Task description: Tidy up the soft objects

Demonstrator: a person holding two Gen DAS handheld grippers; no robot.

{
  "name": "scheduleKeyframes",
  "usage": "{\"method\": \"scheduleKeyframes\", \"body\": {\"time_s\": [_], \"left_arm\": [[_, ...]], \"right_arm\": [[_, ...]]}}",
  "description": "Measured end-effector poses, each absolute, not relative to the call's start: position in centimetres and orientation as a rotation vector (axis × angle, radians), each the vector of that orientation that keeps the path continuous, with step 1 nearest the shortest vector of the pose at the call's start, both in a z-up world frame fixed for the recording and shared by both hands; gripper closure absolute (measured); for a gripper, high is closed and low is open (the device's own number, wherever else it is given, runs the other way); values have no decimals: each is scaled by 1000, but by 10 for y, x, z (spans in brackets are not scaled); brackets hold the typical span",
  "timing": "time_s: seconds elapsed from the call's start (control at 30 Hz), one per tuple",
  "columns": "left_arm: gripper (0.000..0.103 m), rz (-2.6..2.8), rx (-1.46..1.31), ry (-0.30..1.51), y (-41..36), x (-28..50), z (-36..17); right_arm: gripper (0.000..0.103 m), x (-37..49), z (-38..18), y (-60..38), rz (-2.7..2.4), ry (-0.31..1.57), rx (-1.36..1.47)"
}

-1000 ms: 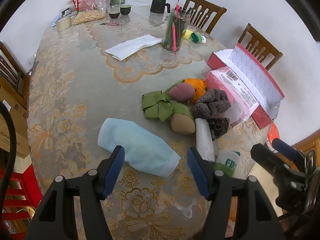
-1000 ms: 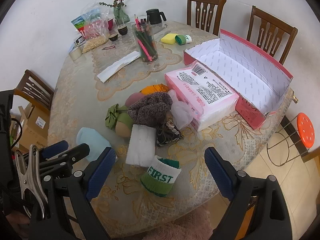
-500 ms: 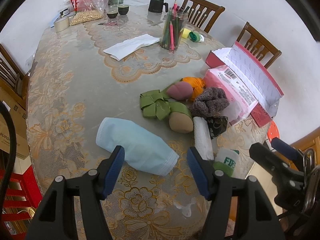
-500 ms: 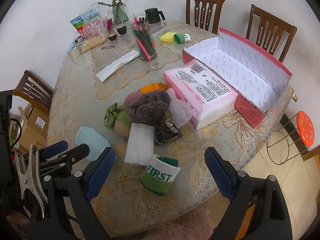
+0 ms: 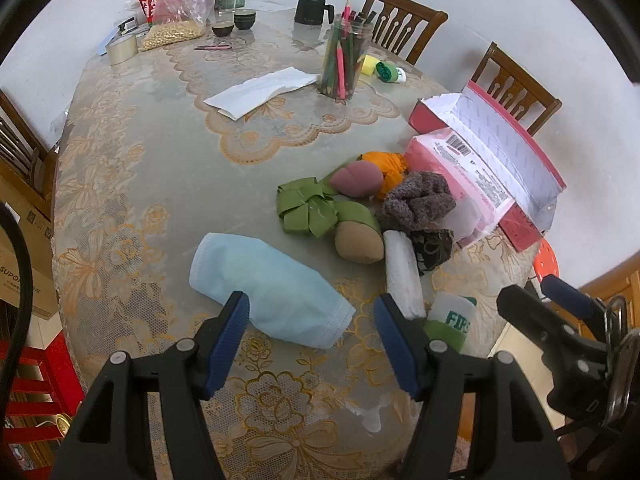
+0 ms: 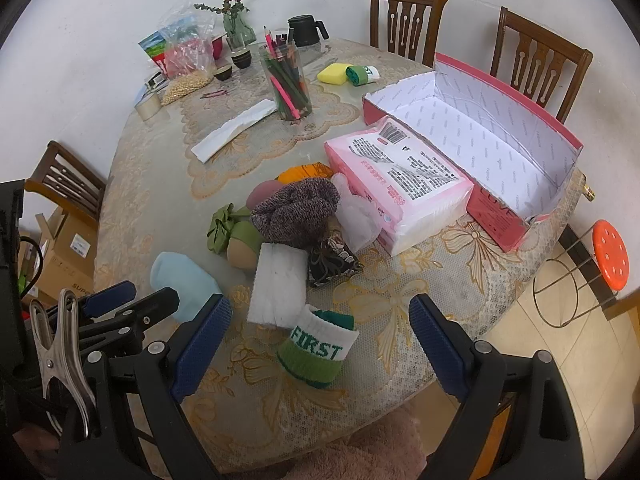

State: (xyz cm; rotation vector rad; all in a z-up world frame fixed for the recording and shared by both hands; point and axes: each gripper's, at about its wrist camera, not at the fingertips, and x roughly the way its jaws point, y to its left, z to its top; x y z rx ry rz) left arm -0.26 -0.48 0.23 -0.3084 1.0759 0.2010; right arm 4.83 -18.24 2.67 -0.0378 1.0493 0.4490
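A pile of soft things lies on the round table: a light blue face mask [image 5: 268, 280], a green ribbon bow [image 5: 306, 210], a pink sponge [image 5: 356, 178], a tan sponge [image 5: 358, 242], an orange cloth [image 5: 386, 164], a brown knit sock [image 6: 298, 210], a white folded pad [image 6: 278, 290], a dark patterned pouch [image 6: 332, 262] and a green-white "FIRST" wristband [image 6: 318, 350]. An open pink box [image 6: 480, 132] stands at the right with a pink tissue pack [image 6: 398, 182] beside it. My left gripper [image 5: 312, 334] is open above the mask's near edge. My right gripper [image 6: 320, 344] is open around the wristband, above it.
A jar of pencils [image 6: 286, 80], white paper [image 6: 234, 128], a yellow sponge [image 6: 332, 74], a second rolled wristband [image 6: 362, 74], a black kettle [image 6: 304, 30], cups, bags and tape stand at the back. Wooden chairs ring the table. An orange stool [image 6: 608, 252] stands right.
Both grippers have drifted slightly; the scene has shifted a little in each view. Both stay open and nothing has been taken hold of.
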Motion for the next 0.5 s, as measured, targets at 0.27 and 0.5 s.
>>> {"method": "scheduleKeyframes", "body": {"time_s": [0.27, 0.5], "left_arm": [[35, 200, -309, 1076, -6, -3, 2], [35, 200, -311, 1078, -8, -4, 1]], "right_arm": [[10, 48, 27, -183, 448, 1050, -37], [10, 48, 27, -183, 448, 1050, -37]]}}
